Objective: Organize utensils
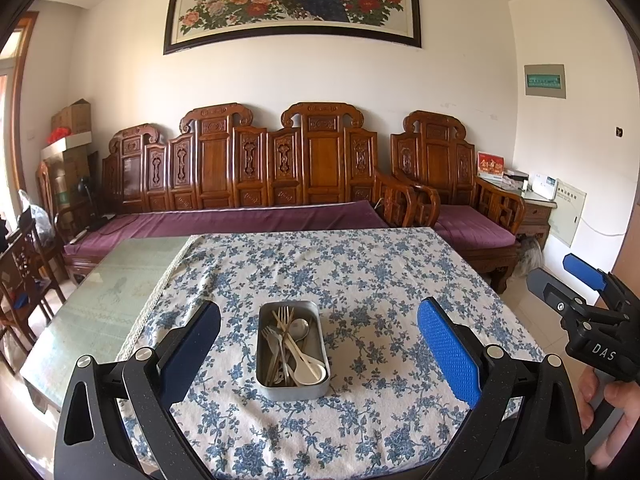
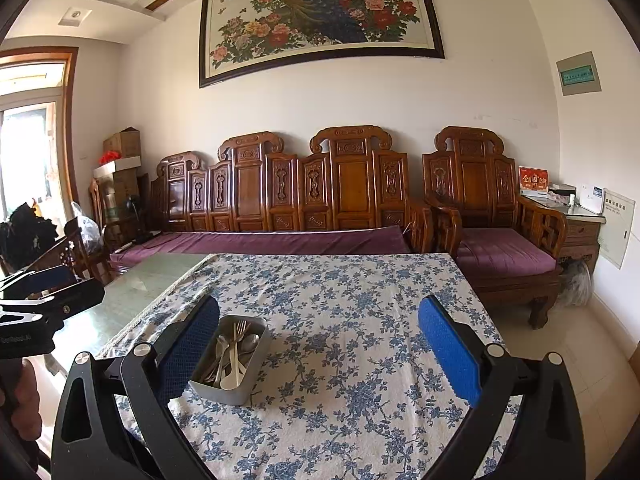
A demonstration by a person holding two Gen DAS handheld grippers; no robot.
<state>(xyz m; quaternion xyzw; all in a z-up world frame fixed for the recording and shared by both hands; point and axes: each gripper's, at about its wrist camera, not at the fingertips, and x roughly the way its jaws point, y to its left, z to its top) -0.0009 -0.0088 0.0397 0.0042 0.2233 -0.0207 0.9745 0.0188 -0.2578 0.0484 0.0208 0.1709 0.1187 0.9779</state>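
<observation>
Utensils lie heaped in one grey metal tin on the counter, which wears a blue-flowered cloth. At least two forks, one steel spoon and one white spoon show; the rest overlap too much to count. Some pieces are shiny steel, others cream plastic. The tin sits near the counter's front, left of centre in the right wrist view. Left gripper hovers over it, fingers wide apart, holding nothing. Right gripper hangs just to its right, fingers likewise spread and empty.
</observation>
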